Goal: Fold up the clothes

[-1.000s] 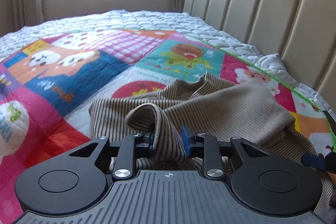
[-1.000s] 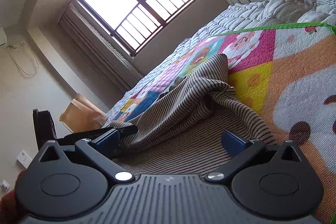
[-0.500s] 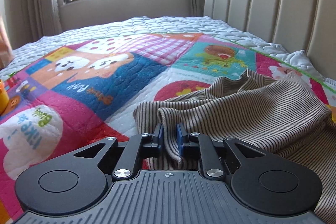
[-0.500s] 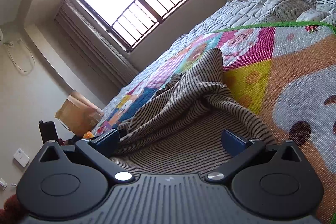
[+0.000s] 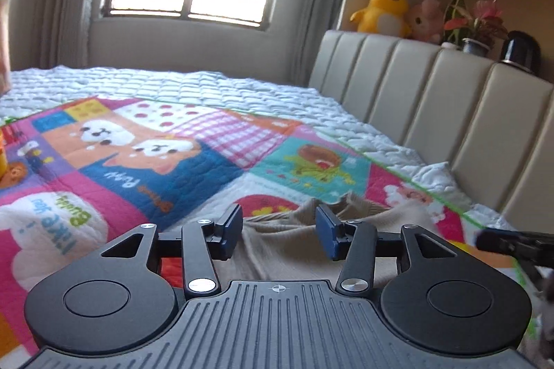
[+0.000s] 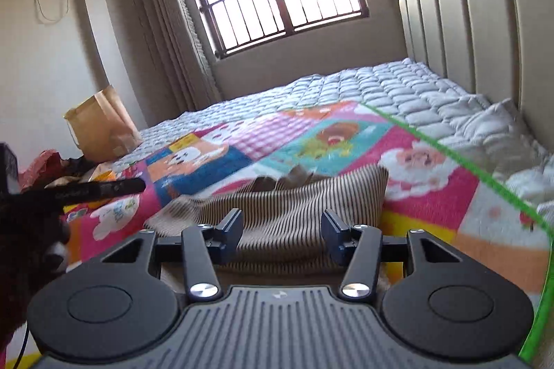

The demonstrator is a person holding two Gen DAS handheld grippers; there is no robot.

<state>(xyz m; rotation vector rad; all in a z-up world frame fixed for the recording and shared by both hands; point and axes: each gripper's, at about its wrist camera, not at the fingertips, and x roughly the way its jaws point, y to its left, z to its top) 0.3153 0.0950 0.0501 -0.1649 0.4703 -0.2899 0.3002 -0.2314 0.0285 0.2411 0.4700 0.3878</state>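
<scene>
A brown-and-cream striped garment (image 6: 284, 206) lies bunched on the colourful patchwork quilt (image 6: 432, 182). In the left wrist view it shows as blurred beige cloth (image 5: 287, 241) just beyond and below my fingers. My left gripper (image 5: 278, 227) is open above it, with nothing between the blue pads. My right gripper (image 6: 280, 230) is also open, hovering over the near edge of the garment without holding it. The other gripper appears as a dark bar at the right edge of the left view (image 5: 516, 242) and at the left of the right view (image 6: 97, 189).
A padded beige headboard (image 5: 432, 99) runs along the right side of the bed, with plush toys (image 5: 384, 10), a potted plant and a black kettle on the ledge above. A white quilted mattress cover (image 5: 207, 92) extends toward the window. A brown paper bag (image 6: 100, 123) stands beside the bed.
My left gripper, shut on a fold of the garment half a second ago, has opened and lifted off it. The right gripper has levelled out and narrowed its opening; the garment lies flatter.
</scene>
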